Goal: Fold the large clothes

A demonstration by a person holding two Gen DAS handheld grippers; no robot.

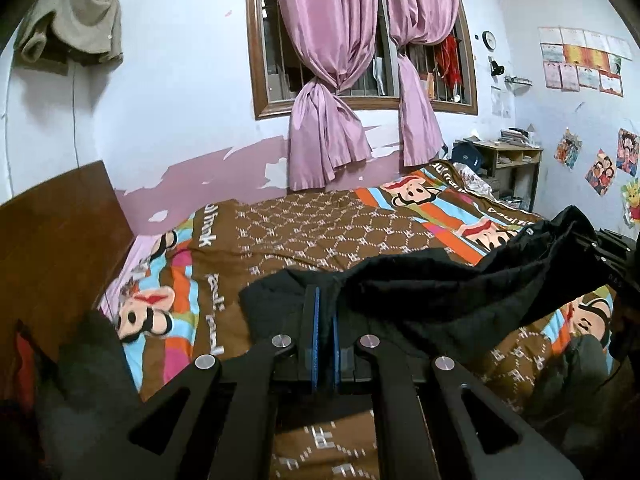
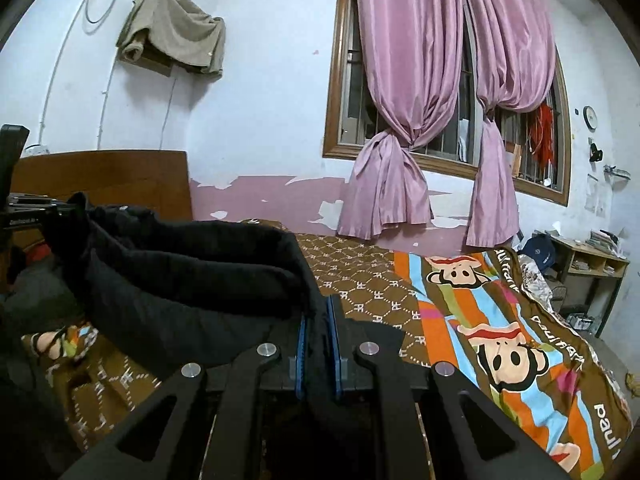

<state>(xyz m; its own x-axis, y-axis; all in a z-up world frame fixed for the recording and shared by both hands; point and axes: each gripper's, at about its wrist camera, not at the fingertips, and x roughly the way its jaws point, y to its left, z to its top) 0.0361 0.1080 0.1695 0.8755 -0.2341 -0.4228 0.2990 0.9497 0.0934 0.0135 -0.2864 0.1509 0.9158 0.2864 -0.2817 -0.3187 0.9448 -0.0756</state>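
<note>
A large black garment (image 1: 420,292) hangs stretched between my two grippers above the bed. My left gripper (image 1: 324,312) is shut on one end of it, the blue pads pinching the black cloth. From there the cloth runs right to the other gripper (image 1: 612,256) at the frame's edge. In the right wrist view my right gripper (image 2: 318,320) is shut on a thick fold of the black garment (image 2: 192,272), which sags left toward the left gripper (image 2: 24,212). The garment's lower part droops out of sight under both tools.
The bed carries a brown bedspread (image 1: 304,228) with cartoon monkeys and coloured stripes. A wooden headboard (image 1: 52,220) stands at the left. Pink curtains (image 1: 332,80) hang at the far window. A small shelf unit (image 1: 508,164) sits in the right corner.
</note>
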